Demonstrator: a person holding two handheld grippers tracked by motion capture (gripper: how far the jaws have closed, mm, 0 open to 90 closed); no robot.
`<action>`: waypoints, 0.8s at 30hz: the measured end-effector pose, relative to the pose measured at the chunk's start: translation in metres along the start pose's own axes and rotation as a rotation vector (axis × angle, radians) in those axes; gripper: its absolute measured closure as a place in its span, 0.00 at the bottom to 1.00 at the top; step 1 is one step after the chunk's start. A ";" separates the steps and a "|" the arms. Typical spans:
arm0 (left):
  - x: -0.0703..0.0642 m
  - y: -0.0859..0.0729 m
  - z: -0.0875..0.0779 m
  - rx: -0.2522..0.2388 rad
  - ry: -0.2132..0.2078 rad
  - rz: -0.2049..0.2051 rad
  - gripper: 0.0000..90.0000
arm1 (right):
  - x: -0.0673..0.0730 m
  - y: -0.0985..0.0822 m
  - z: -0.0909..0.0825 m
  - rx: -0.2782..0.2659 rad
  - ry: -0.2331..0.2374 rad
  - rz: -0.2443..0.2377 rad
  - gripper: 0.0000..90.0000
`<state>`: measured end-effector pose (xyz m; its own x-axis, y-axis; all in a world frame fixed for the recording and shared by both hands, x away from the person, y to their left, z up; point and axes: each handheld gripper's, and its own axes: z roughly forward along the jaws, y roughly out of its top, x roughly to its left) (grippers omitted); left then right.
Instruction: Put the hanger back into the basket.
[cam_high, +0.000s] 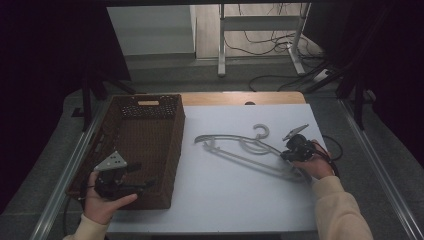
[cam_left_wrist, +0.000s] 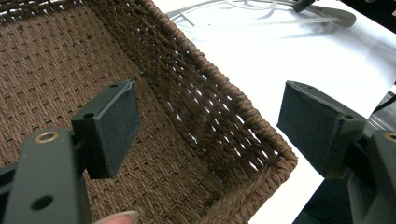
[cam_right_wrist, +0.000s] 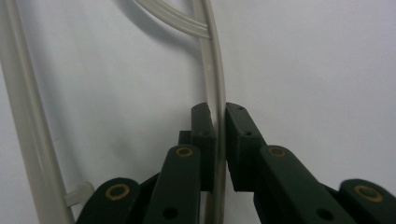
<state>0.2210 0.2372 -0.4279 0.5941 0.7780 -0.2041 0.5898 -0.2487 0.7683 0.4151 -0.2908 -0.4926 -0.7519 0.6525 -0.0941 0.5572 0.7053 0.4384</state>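
A pale plastic clothes hanger (cam_high: 240, 150) lies on the white tabletop (cam_high: 220, 200), hook pointing to the far side. My right gripper (cam_high: 286, 154) is at the hanger's right shoulder, and in the right gripper view its jaws are shut on a thin arm of the hanger (cam_right_wrist: 217, 93). A brown woven basket (cam_high: 165, 165) stands at the table's left. My left gripper (cam_high: 145, 177) hovers open over the basket's near right corner (cam_left_wrist: 261, 182), nothing between its pads (cam_left_wrist: 116, 126).
The basket holds nothing that I can see. Beyond the table are a white desk frame (cam_high: 260, 30) and loose cables (cam_high: 280, 80) on the floor. Metal rails (cam_high: 380, 165) run along both table sides.
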 end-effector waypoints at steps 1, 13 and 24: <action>0.000 0.000 0.000 -0.001 0.000 0.000 0.23 | -0.001 -0.001 -0.004 -0.021 0.005 0.004 0.92; 0.001 0.000 -0.001 -0.002 0.008 0.000 0.23 | -0.004 -0.002 -0.022 -0.140 0.058 0.055 0.92; 0.002 -0.001 0.000 0.000 0.010 -0.002 0.23 | 0.001 -0.006 -0.049 -0.228 0.085 0.053 0.92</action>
<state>0.2219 0.2395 -0.4286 0.5873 0.7845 -0.1993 0.5907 -0.2471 0.7681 0.3938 -0.3074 -0.4513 -0.7560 0.6545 0.0053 0.5097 0.5837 0.6321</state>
